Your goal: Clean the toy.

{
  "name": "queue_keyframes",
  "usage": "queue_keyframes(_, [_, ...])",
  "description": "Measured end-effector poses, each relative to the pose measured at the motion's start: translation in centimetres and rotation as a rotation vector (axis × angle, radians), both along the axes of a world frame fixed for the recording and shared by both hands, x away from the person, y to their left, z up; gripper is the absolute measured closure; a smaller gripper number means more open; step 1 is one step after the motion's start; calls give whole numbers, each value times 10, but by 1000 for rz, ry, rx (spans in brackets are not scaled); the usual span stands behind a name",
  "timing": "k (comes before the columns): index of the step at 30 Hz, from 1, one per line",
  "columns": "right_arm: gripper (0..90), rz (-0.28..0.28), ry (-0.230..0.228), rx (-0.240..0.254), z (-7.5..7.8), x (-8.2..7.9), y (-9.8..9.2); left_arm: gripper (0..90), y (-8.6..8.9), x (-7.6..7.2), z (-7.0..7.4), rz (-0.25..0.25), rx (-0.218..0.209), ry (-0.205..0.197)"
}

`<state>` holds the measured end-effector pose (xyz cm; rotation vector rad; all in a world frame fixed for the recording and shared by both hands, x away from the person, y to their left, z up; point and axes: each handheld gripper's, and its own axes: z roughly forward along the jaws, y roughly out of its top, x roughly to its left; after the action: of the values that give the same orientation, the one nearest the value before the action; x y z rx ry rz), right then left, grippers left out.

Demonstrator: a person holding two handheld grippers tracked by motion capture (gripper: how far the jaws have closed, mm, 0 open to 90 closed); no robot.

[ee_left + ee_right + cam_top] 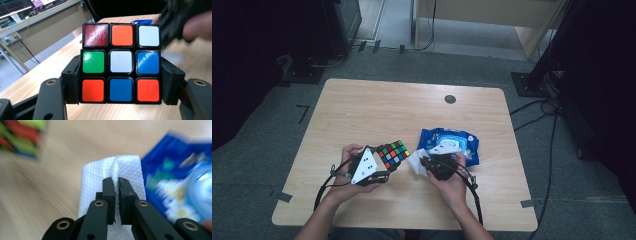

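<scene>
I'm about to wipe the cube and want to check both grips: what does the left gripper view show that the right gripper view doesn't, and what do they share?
Left gripper view alone: the puzzle cube clamped between the left gripper pads, its facing stickers sharp, white in the centre, and a desk with monitors behind.

Right gripper view alone: the right gripper pinching a fold of the white wipe, jaws nearly together, with the printed front of the blue wipes pack blurred beside it.

Both: the wooden table, the cube, and some of the blue pack.
</scene>
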<state>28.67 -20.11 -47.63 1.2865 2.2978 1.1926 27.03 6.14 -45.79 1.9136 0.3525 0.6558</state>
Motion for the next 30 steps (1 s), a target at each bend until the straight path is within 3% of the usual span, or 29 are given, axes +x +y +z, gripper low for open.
queue_keyframes(5, [863, -21, -116, 133, 44, -14, -12, 342, -7, -2, -5, -16, 8, 9])
queue_keyframes(8, [863, -5, -177, 214, 67, -26, -14, 342, -12, -5, -5, -31, -5, 12])
queue_keyframes(12, [862, 38, -222, 264, 83, -38, -10, 342, -17, -8, -4, -47, -11, 13])
queue_keyframes(14, [862, 53, -238, 278, 85, -41, -6, 341, -19, -10, -3, -59, -18, 10])
queue_keyframes(19, [861, 78, -225, 306, 79, -43, 2, 342, -22, -13, -1, -67, -27, 3])
queue_keyframes(24, [860, 88, -217, 266, 71, -42, 10, 342, -20, -14, 1, -69, -40, -4])
queue_keyframes(30, [857, 37, -206, 198, 56, -32, 6, 342, -16, -12, 4, -58, -49, -4])
